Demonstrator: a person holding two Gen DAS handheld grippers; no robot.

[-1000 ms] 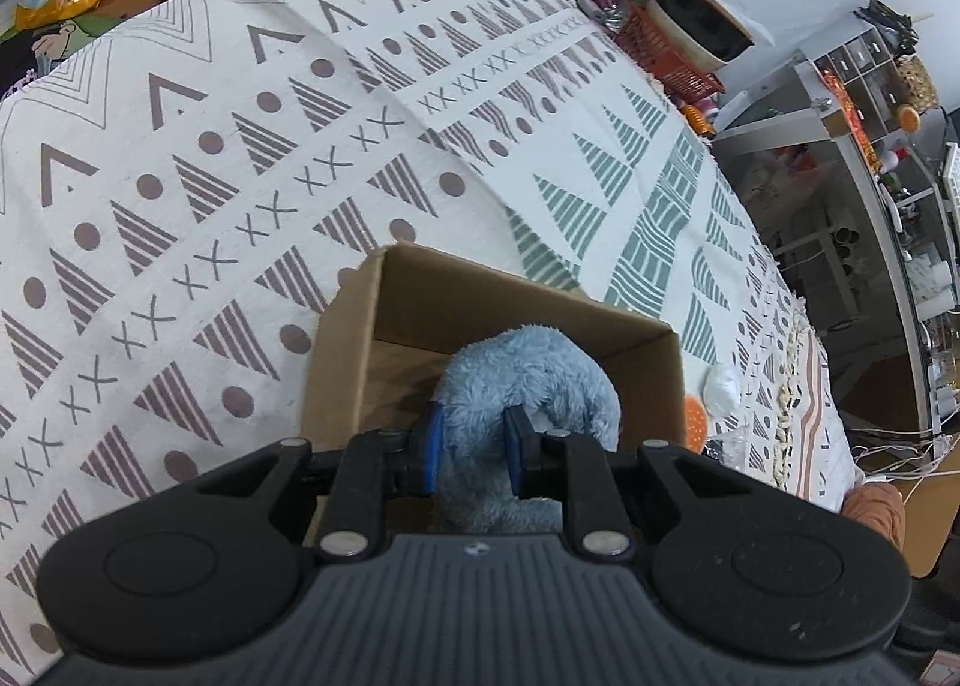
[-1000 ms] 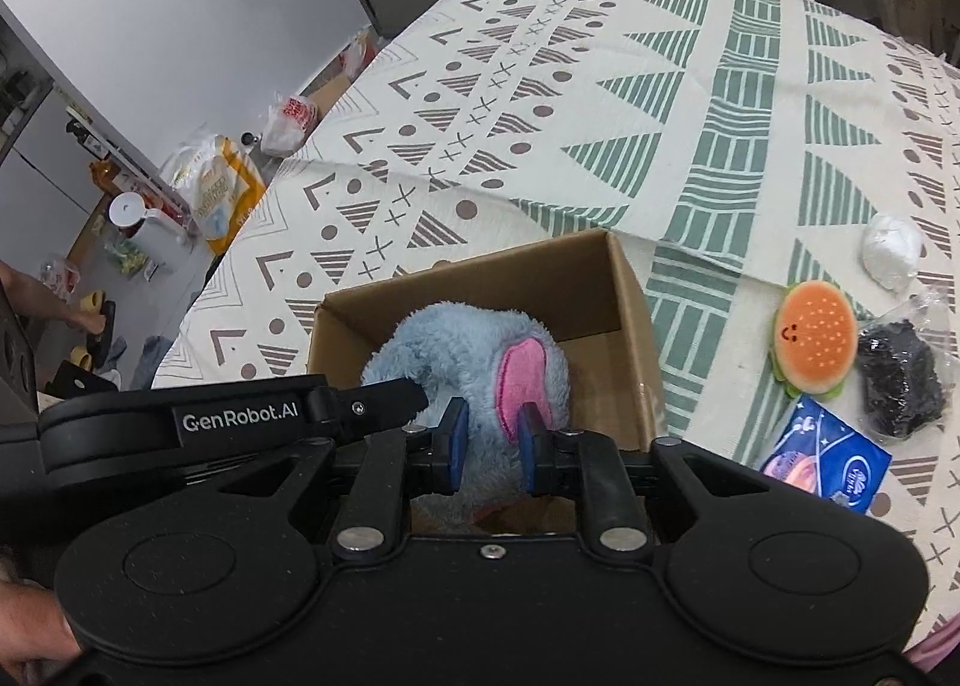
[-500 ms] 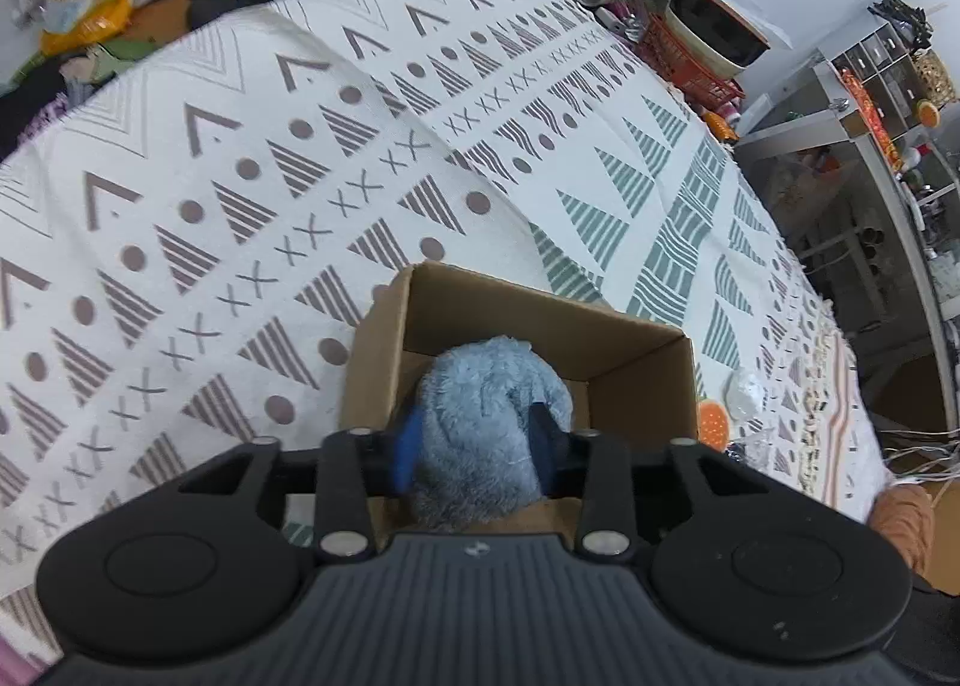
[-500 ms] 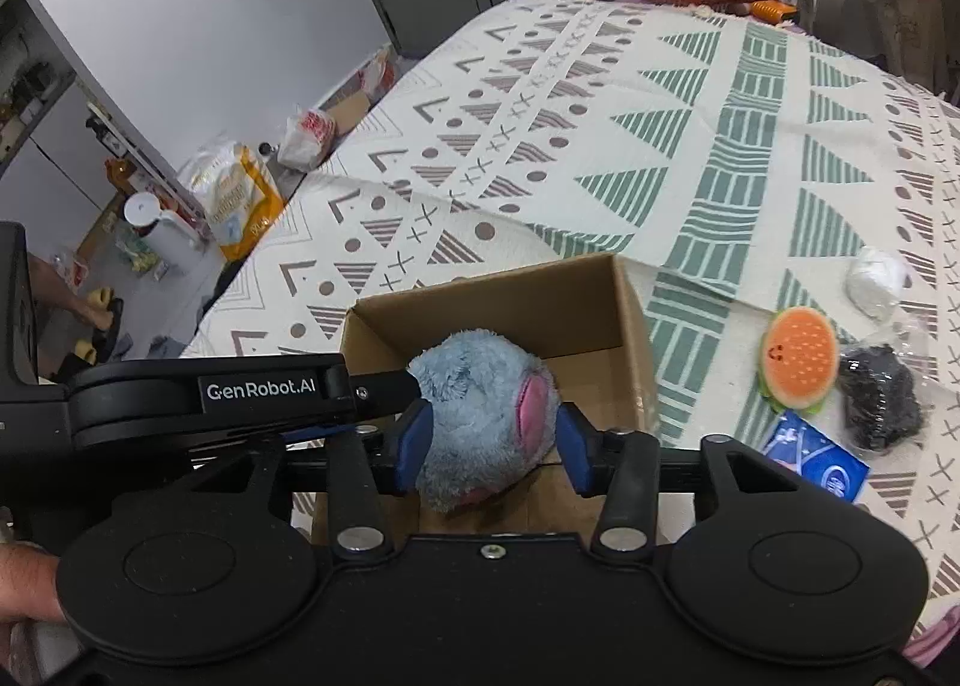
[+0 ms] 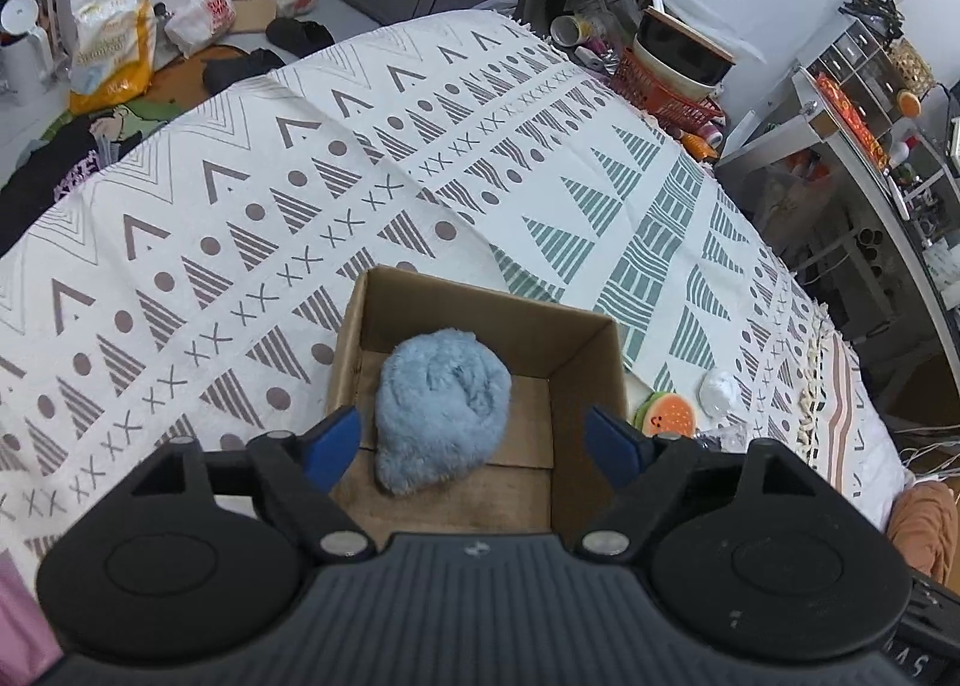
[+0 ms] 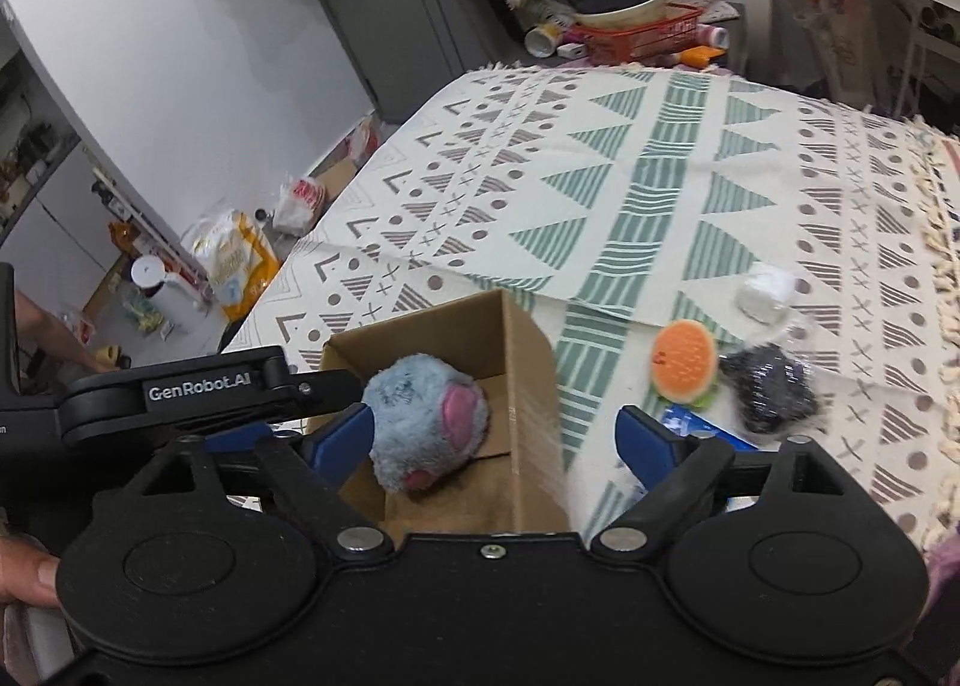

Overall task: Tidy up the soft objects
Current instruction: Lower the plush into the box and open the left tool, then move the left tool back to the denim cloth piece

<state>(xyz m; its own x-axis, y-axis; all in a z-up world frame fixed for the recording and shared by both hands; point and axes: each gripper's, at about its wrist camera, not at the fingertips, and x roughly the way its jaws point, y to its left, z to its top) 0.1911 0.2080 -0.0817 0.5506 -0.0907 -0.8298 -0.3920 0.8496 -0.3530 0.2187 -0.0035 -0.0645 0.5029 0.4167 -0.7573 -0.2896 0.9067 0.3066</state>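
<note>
Bright, even indoor light; strong fisheye bending; right view motion-blurred.

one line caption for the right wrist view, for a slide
Open right tool above a blue plush toy lying in the cardboard box, burger toy waiting on the patterned cloth.

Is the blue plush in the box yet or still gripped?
In: blue plush lies inside cardboard box; both grippers, left and right, are open.

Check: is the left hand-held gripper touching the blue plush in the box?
Apart. In the left wrist view the left hand-held gripper is wide open, with box floor visible between each finger and the plush.
</note>
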